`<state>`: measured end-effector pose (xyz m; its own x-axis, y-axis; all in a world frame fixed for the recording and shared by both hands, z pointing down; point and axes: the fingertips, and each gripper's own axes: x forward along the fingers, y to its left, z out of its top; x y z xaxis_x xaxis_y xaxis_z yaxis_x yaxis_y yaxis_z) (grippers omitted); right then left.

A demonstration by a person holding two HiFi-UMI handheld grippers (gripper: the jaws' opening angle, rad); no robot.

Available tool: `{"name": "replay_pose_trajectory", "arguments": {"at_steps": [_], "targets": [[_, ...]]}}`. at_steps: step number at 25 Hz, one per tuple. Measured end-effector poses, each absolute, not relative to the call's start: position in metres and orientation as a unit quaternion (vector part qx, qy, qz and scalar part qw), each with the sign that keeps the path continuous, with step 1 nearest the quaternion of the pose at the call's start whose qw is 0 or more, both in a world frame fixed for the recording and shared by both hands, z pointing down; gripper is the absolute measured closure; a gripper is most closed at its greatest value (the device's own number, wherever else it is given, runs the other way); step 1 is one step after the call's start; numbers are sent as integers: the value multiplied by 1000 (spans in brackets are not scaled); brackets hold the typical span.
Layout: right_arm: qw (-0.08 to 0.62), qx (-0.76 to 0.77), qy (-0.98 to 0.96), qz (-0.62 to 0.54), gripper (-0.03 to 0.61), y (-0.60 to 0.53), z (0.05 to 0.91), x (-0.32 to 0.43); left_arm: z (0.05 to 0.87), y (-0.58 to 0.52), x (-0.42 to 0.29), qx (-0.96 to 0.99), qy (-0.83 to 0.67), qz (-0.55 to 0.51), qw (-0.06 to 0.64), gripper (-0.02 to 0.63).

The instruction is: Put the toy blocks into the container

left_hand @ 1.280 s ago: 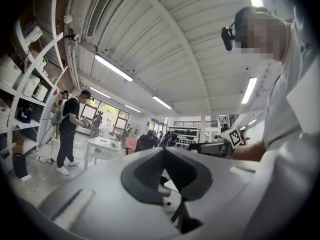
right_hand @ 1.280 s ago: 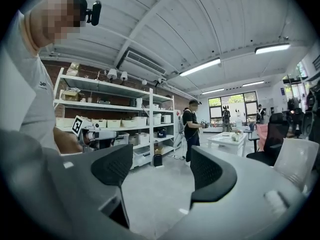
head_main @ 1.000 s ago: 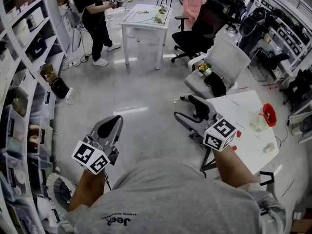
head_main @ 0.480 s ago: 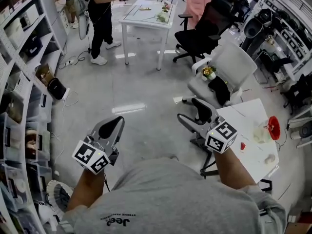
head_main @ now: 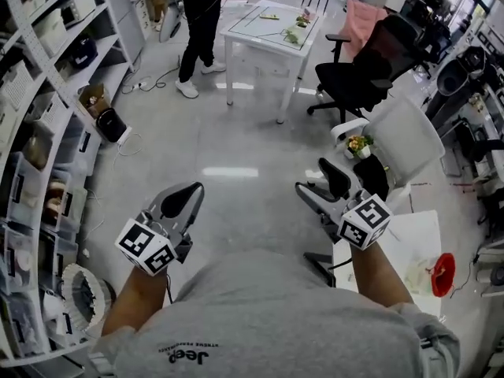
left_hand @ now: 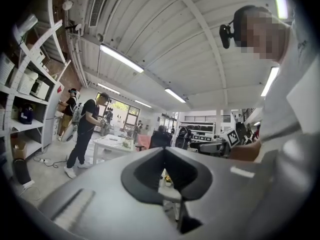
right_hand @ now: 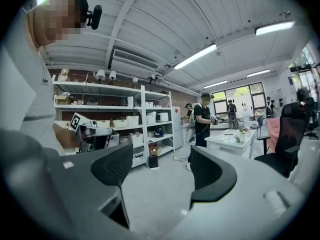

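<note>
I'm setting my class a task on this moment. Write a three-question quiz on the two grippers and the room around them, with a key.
1. True or false: the right gripper has its jaws apart with nothing between them.
2. Multiple choice: the left gripper is A) wide open, B) shut and empty, C) out of every view.
3. Fill the gap: in the head view, the standing person in black is next to a white ___.
Key: 1 true; 2 B; 3 table.
</note>
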<state>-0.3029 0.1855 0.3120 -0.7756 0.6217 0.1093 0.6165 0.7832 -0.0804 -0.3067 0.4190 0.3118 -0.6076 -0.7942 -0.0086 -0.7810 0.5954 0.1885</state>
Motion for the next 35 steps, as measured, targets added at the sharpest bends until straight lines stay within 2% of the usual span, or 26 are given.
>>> {"name": "replay_pose_trajectory", "arguments": {"at_steps": [6,12,19,28,35], "targets": [[68,-347,-936,10,239,141,322,-344,311,374,-329,422,-900,-92,50,555],[64,-311,-948,17,241,152,324,-365,314,398,-361,439,-893,-81,51,555],[57,-220,-974,24,241,131,314,-355,305,382,-384,518,-852,-60,43,555],[58,-40,-997,23,241,7,318,-246,309,235,-348,668,-742,-29,50,555],[81,122,-988,45,241,-82,357,-90,325,95,-256,783,-618,7,62,555]]}}
